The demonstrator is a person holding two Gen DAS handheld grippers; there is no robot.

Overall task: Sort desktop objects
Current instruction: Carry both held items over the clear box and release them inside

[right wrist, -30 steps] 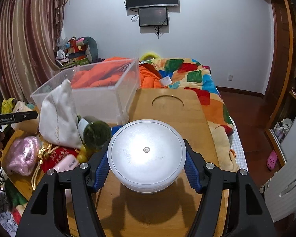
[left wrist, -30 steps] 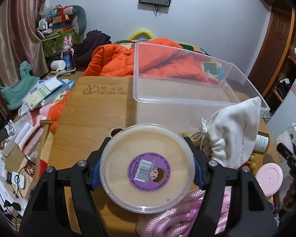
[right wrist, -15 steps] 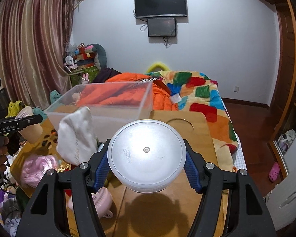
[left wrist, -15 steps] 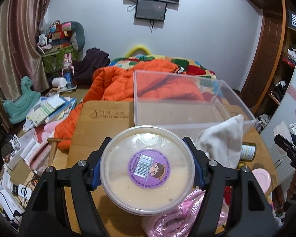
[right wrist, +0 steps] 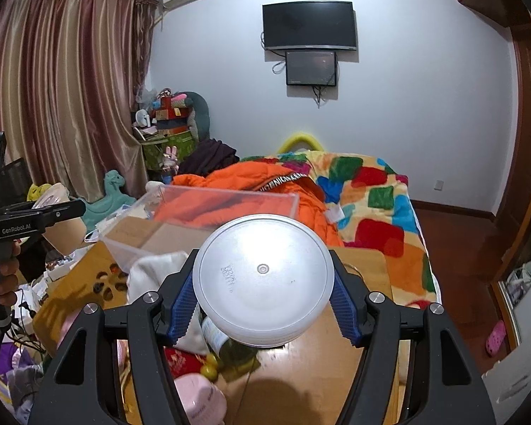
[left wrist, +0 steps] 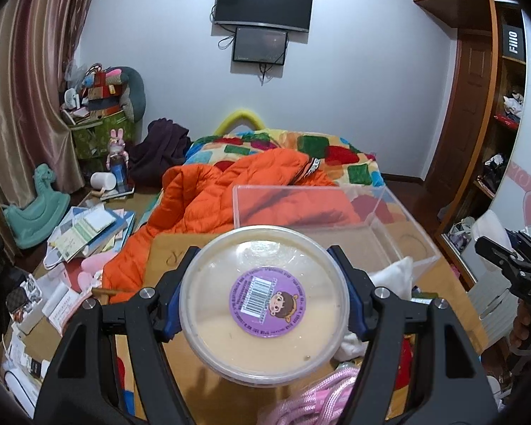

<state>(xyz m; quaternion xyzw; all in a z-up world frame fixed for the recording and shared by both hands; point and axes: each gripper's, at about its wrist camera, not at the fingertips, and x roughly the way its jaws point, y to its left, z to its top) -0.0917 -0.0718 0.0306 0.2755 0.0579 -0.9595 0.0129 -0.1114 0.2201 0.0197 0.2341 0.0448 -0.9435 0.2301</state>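
Tubs, one in each of my grippers, held above a cluttered wooden table.

My left gripper (left wrist: 263, 306) pinches a round tub (left wrist: 263, 318) with a clear lid and a purple barcode sticker, its blue pads (left wrist: 354, 306) pressed against both sides. My right gripper (right wrist: 263, 301) clamps a second round tub (right wrist: 263, 279), frosted white, its flat stamped face toward the camera. Both tubs hang in the air over the wooden table (right wrist: 364, 269). Beyond them on the table stands a clear plastic box (left wrist: 322, 212), open at the top. A white cloth bag (right wrist: 152, 272) leans at its near wall. Pink rope (left wrist: 318, 396) lies under my left tub. A green glass bottle (right wrist: 230, 347) and a pink lid (right wrist: 198, 396) lie beneath my right tub. Behind the table lies an orange jacket (left wrist: 230, 191) on a bed.
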